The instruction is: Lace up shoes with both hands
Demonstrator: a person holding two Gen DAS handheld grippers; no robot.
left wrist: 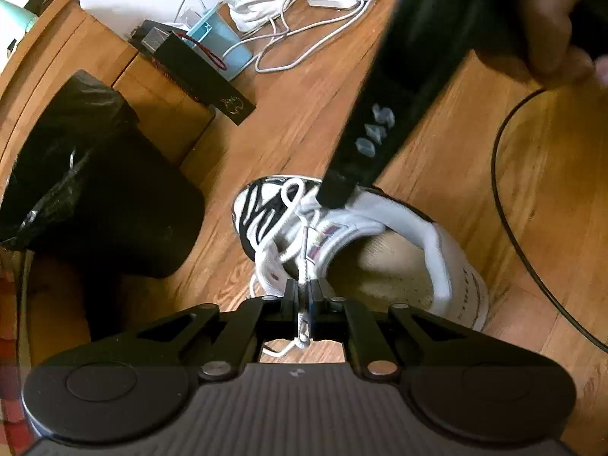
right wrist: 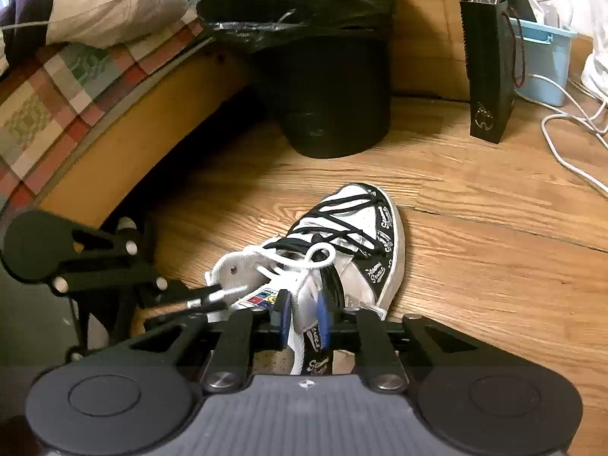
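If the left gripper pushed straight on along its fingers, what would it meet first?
Probably the shoe's tongue: the left gripper, shut on the white lace, points down at it. Depth is uncertain.

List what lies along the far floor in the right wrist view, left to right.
Bed → black bin → black paper bag → blue tub → white cables.

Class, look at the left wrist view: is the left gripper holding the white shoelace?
Yes, the left gripper has its fingers shut on the white shoelace, which runs taut up to the shoe.
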